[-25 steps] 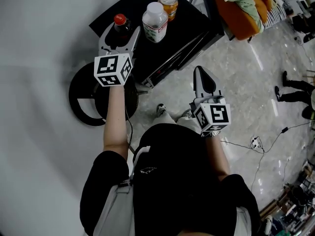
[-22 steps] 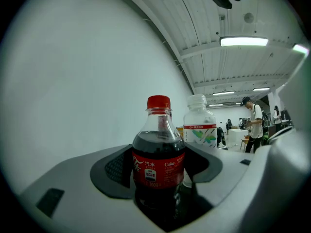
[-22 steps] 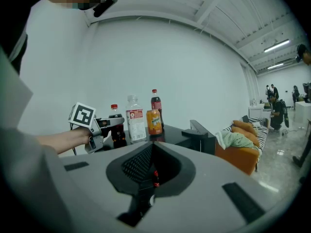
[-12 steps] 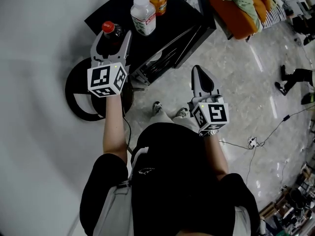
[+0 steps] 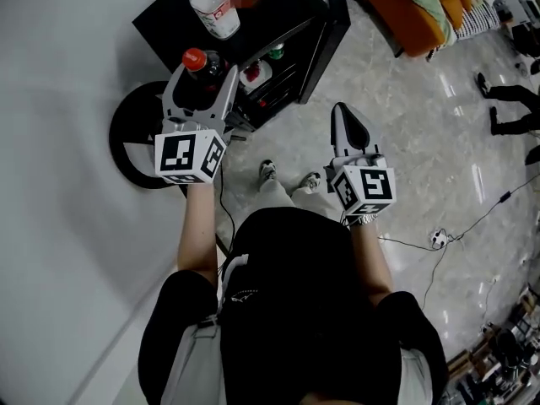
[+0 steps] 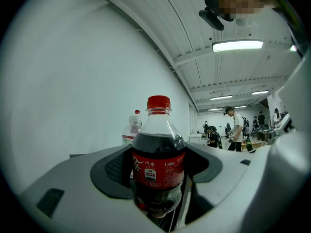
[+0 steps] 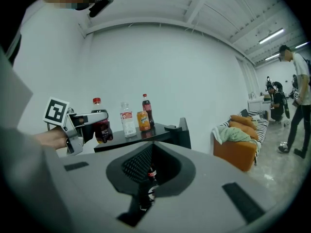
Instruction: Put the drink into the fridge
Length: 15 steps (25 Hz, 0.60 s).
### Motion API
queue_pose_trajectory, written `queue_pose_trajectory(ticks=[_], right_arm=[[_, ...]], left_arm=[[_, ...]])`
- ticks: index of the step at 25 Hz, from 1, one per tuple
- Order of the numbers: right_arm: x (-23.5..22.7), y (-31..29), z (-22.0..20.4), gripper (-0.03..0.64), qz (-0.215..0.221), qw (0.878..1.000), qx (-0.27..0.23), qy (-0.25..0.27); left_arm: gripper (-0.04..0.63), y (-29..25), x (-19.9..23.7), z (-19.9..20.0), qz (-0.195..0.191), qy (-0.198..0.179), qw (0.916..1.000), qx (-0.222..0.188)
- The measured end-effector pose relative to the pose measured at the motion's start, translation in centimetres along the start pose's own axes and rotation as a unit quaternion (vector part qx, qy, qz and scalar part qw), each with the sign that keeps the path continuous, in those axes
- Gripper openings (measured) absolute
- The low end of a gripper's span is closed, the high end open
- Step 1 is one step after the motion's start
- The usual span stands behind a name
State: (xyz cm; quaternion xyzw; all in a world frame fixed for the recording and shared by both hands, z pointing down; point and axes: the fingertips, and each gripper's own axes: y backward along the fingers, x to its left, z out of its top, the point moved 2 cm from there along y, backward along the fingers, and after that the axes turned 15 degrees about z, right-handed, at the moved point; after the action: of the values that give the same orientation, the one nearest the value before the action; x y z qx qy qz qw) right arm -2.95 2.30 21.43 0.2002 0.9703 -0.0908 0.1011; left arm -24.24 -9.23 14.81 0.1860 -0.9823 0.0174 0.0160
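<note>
Left gripper view shows the cola bottle (image 6: 158,149) upright between the jaws of the left hand-held gripper (image 5: 205,67), which stand wide and press on its labelled belly, red cap up. In the head view the bottle hangs in the air just off the front left corner of the black fridge (image 5: 278,11), not yet inside. The fridge's front is open, and other drinks (image 5: 256,72) show on a shelf within. A clear bottle (image 5: 213,8) and an orange can (image 7: 143,121) stand on the fridge top near its back edge. The right hand-held gripper (image 5: 341,112) floats over the floor well to the right, jaws drawn together on nothing. To do this step well, I judge, lower the bottle to shelf height, keep it upright, enter through the open front clear of the stored drinks, and set it down before letting go.
</note>
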Motion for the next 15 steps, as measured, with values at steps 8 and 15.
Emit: queue_pose_trajectory(ticks=[8, 15], right_arm=[[-4.0, 4.9, -2.5, 0.014, -0.011, 0.999, 0.020, 0.027], [-9.1, 8.1, -6.9, 0.014, -0.045, 0.998, 0.021, -0.035]], left_arm=[[0.314, 1.9, -7.2, -2.3, -0.004, 0.004, 0.9999, 0.013], [0.314, 1.6, -10.7, -5.9, 0.020, 0.017, 0.9995, 0.018]])
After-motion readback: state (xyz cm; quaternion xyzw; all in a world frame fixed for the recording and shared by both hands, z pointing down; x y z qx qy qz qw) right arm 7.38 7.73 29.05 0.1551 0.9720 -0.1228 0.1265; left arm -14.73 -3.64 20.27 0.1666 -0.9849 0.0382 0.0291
